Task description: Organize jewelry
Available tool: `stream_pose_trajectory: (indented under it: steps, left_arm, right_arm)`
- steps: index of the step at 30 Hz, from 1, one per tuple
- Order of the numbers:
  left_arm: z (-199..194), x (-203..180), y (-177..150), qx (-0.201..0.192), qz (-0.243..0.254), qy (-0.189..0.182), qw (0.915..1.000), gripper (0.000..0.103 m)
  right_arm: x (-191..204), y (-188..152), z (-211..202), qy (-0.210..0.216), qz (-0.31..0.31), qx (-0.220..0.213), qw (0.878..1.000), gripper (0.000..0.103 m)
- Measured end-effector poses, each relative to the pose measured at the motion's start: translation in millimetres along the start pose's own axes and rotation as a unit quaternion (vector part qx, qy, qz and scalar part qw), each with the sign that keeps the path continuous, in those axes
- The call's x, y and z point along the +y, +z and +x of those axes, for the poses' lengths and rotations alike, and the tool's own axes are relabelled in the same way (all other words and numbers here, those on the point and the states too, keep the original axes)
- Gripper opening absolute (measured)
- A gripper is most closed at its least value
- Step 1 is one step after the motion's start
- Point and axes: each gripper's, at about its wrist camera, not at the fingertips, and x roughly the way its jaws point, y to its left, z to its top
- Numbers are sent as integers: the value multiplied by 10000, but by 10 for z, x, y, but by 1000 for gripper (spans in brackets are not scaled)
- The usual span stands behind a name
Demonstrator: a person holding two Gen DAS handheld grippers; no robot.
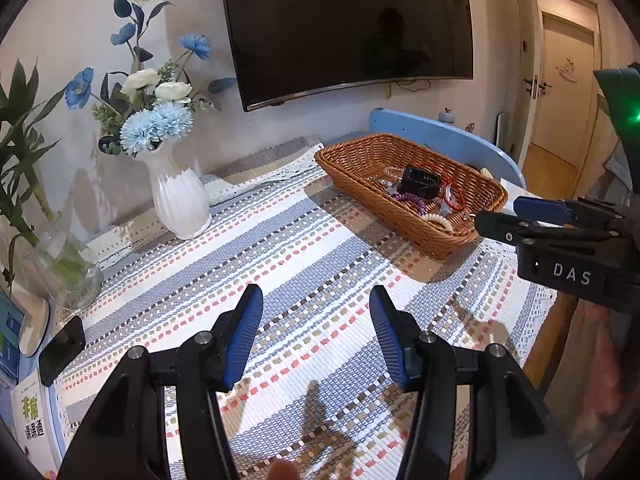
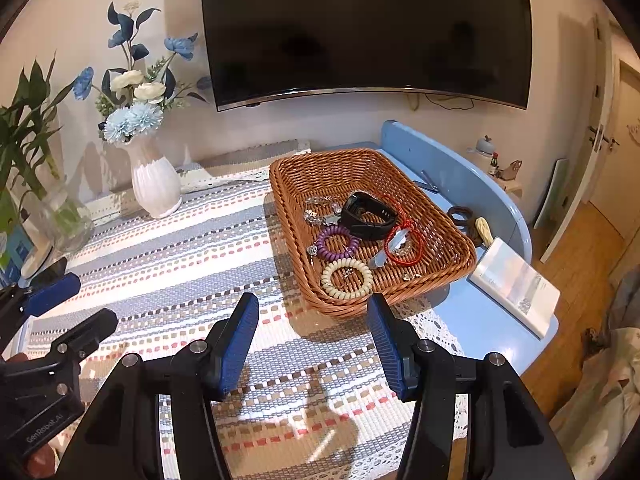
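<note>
The jewelry lies in a heap in the near half of the wicker basket (image 2: 448, 256), which rests on the striped tablecloth (image 2: 168, 264) toward the table's right end. The left gripper (image 1: 316, 336) hovers over bare cloth with its jaws apart and nothing between them. The right gripper (image 2: 313, 344) hangs just short of the basket's near rim, jaws likewise apart and empty.

Handling, as judged from appearance:
- The cream coil band (image 2: 346, 279) and purple coil band (image 2: 337, 243) look light and springy; pinch across one strand of the ring, not across the whole loop.
- The black watch (image 2: 366, 216) looks the heaviest and stiffest piece; grip it across the strap.
- The red cord (image 2: 404, 240) is limp and thin, and may drag neighbouring pieces when lifted.
- The silver charms (image 2: 320, 210) are small and probably slippery; expect tangling.

Limits of view: the charms and the pale piece under the red cord are too small to identify. Several items overlap, so what is linked to what cannot be told. In the left wrist view, the basket wall hides part of the heap.
</note>
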Motion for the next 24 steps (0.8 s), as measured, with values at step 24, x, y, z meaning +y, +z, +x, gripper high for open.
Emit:
stream_pose_trajectory:
  steps: [24]
  left_arm:
    - [102, -7, -21, 145, 48, 12, 9999, 56]
  right_arm:
    - [-73, -8, 91, 75, 77, 139, 9998, 58]
